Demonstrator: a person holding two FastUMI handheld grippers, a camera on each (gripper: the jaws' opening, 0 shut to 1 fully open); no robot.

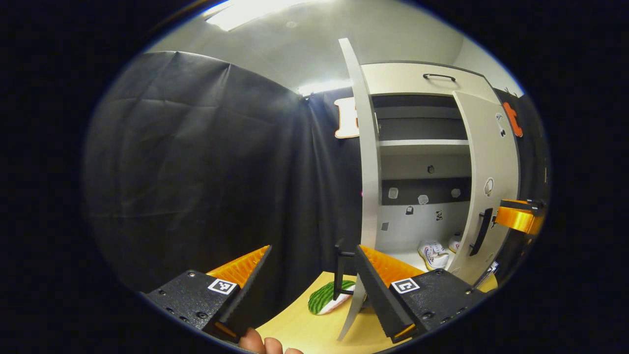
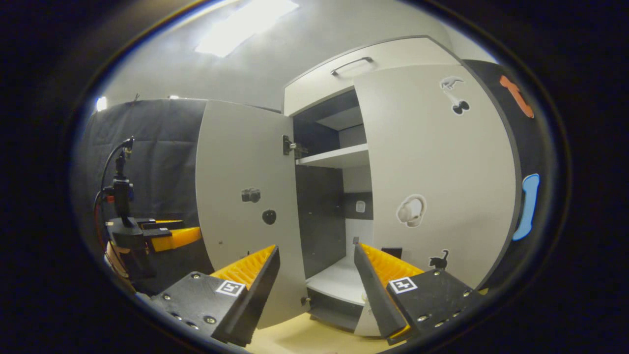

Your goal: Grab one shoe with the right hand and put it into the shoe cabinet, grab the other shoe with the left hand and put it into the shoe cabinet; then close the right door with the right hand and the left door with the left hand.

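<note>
Two white shoes (image 1: 435,254) lie side by side on the bottom board inside the pale shoe cabinet (image 1: 417,78). In the left gripper view the left door (image 1: 367,162) stands edge-on, wide open, its black handle (image 1: 339,270) close between my left gripper's (image 1: 313,248) open fingers. The right door (image 1: 491,172) is swung partly across the opening. My right gripper (image 1: 521,219) hovers at that door's outer face beside its black handle (image 1: 479,231). In the right gripper view the right gripper (image 2: 316,247) is open and holds nothing, facing the right door (image 2: 432,187) and the left door (image 2: 245,196).
A green striped mat (image 1: 327,297) lies on the wooden surface (image 1: 304,329) at the left door's foot. A white shelf (image 2: 334,156) crosses the cabinet's upper part. The left gripper (image 2: 152,238) with its cable sits far left. Fingers of a hand (image 1: 265,344) show below.
</note>
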